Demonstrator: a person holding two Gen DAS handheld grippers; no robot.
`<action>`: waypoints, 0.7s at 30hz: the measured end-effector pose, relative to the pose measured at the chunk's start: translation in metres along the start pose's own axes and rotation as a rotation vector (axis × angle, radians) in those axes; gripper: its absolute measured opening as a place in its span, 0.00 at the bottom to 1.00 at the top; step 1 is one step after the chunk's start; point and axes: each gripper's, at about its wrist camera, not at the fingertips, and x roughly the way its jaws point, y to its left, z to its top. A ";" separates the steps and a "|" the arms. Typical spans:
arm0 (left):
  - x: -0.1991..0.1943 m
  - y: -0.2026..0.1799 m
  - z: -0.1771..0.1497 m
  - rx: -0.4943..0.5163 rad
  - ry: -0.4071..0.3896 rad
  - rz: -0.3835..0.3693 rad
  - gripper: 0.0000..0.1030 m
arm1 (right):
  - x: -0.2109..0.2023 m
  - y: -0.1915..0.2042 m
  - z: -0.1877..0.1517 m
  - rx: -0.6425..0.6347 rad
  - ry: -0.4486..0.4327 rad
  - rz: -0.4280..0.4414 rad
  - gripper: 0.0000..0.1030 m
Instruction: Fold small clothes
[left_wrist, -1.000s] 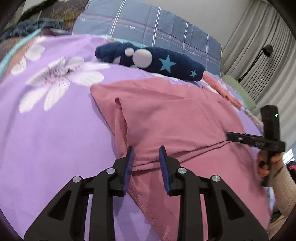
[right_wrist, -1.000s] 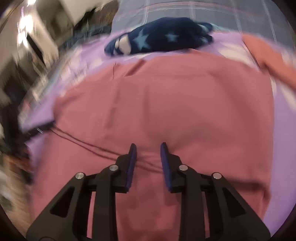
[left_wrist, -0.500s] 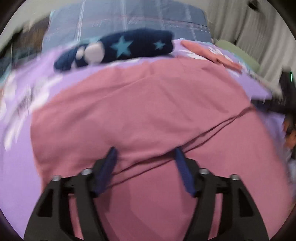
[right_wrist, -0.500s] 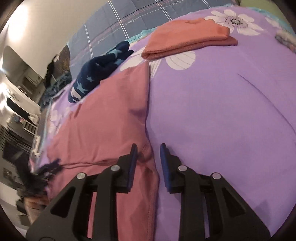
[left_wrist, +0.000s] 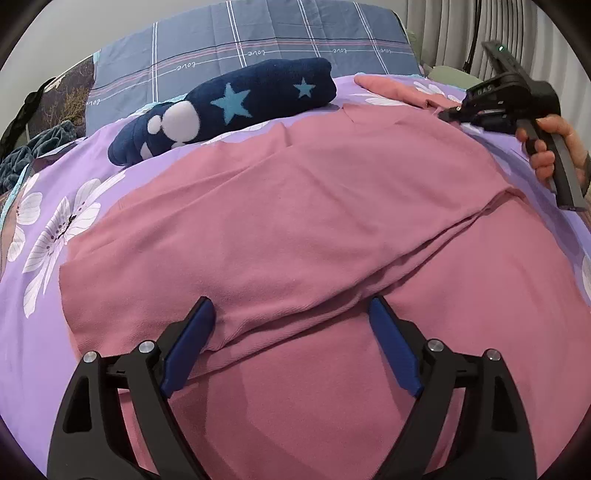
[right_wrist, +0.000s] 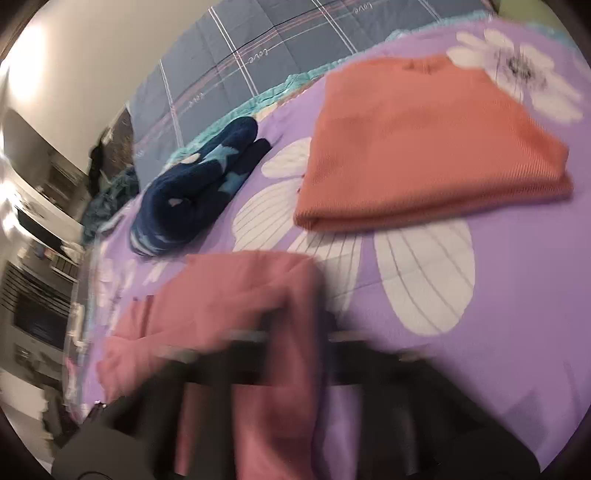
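A pink garment (left_wrist: 314, 221) lies spread on the purple flowered bedspread (left_wrist: 33, 302), with a folded layer edge running across it. My left gripper (left_wrist: 291, 347) is open wide, its blue pads (left_wrist: 188, 343) low over the garment's near fold. My right gripper (left_wrist: 454, 114) shows in the left wrist view at the garment's far right corner, held by a hand; whether it grips the cloth is unclear. In the right wrist view it is a dark blur (right_wrist: 295, 369) over the garment's corner (right_wrist: 236, 295).
A rolled navy garment with stars (left_wrist: 229, 107) lies behind the pink one; it also shows in the right wrist view (right_wrist: 195, 199). A folded orange garment (right_wrist: 424, 147) lies at the far right. A blue plaid pillow (left_wrist: 258, 40) sits at the head.
My left gripper has opened wide and moved onto the garment. My right gripper has swept away to the garment's far right corner, its view now blurred by motion.
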 end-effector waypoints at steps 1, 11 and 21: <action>0.000 0.000 0.000 -0.001 -0.001 -0.002 0.84 | -0.013 0.003 0.001 -0.013 -0.056 -0.009 0.03; 0.001 0.000 0.000 -0.003 0.000 0.000 0.85 | -0.040 -0.020 -0.031 -0.047 -0.044 -0.023 0.03; 0.002 0.000 0.000 -0.004 -0.002 -0.001 0.85 | -0.052 -0.005 -0.131 -0.179 0.018 -0.072 0.06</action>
